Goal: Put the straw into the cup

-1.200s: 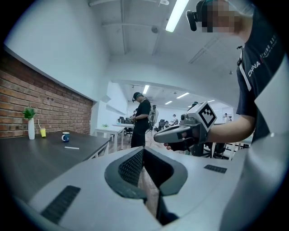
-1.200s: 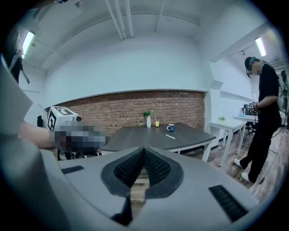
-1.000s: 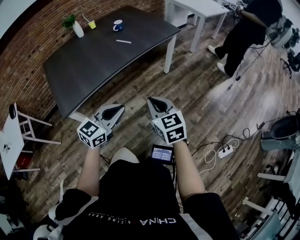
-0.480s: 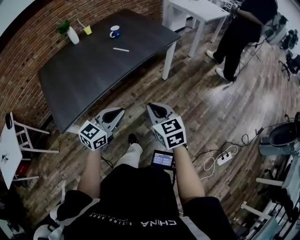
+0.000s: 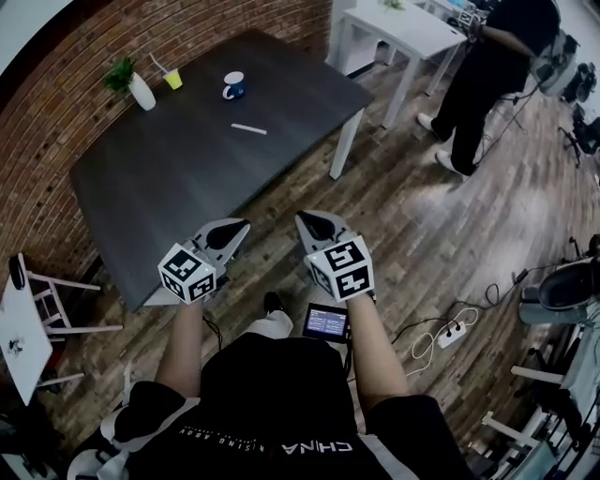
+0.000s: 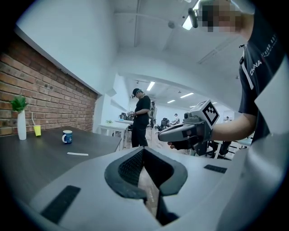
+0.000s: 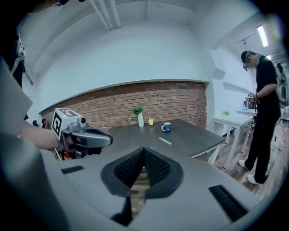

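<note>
The straw (image 5: 248, 129) lies flat on the dark counter (image 5: 169, 187), out in the open on its far half, a little nearer than the blue cup (image 5: 233, 86) and not touching it. The cup stands upright with its mouth clear, which suggests it is the one meant to take the straw. A yellow cup (image 5: 172, 80) at the far left edge already has a thin stick in it and stands beside a white vase (image 5: 141, 91) holding a green sprig.

The left gripper (image 5: 236, 227) and the right gripper (image 5: 311, 223) are held side by side at the counter's near right corner, both pointing towards the things on top. Each has its jaws together with nothing between them. Neither is yet within reach of the straw, so this reads as the walk-up, with the grasp not yet begun. Before either gripper can take the straw, its jaws will have to part.

A second person (image 5: 487, 56) stands at a white table (image 5: 403, 23) far to the right, well apart from the work.
</note>
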Available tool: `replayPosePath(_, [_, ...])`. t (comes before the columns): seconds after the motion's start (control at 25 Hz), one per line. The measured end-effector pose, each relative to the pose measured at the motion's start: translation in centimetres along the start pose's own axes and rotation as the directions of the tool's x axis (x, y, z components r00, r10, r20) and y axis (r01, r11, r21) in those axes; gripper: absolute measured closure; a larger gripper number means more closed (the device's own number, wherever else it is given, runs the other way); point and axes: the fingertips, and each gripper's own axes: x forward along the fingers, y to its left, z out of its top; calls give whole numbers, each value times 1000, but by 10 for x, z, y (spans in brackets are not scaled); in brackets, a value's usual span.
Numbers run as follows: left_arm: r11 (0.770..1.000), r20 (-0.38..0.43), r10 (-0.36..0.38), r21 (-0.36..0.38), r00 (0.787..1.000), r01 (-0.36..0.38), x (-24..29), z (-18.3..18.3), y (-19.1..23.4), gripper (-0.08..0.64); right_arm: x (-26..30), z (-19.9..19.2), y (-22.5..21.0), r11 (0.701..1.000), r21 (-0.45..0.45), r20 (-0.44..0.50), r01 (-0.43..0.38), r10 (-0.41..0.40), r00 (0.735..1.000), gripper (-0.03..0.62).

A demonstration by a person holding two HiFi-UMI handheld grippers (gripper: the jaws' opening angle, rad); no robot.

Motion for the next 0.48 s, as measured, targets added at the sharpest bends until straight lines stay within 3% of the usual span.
replayPosePath(0.48, [1000, 19, -15, -10, 1000, 15, 15, 17, 108, 557, 94, 40, -26, 1000, 6, -8, 21, -21, 1000, 584])
